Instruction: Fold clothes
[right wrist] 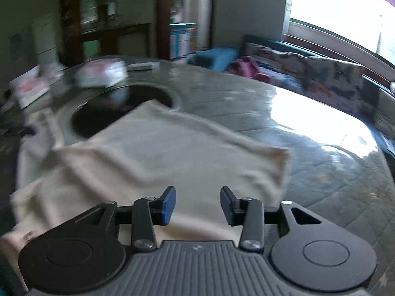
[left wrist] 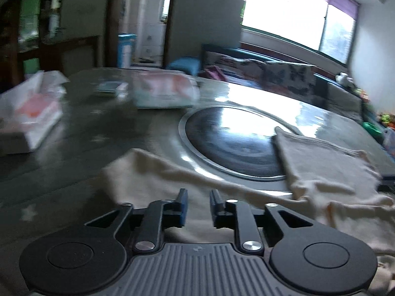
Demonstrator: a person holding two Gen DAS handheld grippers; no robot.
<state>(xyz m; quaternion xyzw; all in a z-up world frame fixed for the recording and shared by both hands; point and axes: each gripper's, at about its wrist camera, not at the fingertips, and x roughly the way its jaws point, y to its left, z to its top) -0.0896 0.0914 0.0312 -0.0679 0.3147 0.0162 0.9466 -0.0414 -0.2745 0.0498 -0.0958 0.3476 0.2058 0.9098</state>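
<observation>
- Cream garment (right wrist: 153,157) lies spread on the glossy round table (right wrist: 284,133), part folded; one corner laps over the dark round inset (right wrist: 98,113) at the table's middle
- Left wrist view: a folded flap of the same cloth (left wrist: 325,167) sits right of the inset (left wrist: 232,143), its edge over the rim; the rest runs under the gripper
- Left gripper (left wrist: 198,207): jaws parted a little, blue pads facing, nothing between them; cloth below, apart from the pads
- Right gripper (right wrist: 197,206): jaws wider apart than the left, holding nothing; it hangs over the near edge of the garment
- Far side of the table: a white and red pack (left wrist: 163,91) and a tissue box (left wrist: 34,120), both blurred, so contents are uncertain
- Sofa with patterned cushions (right wrist: 321,74) behind the table, under a bright window (left wrist: 291,12)
</observation>
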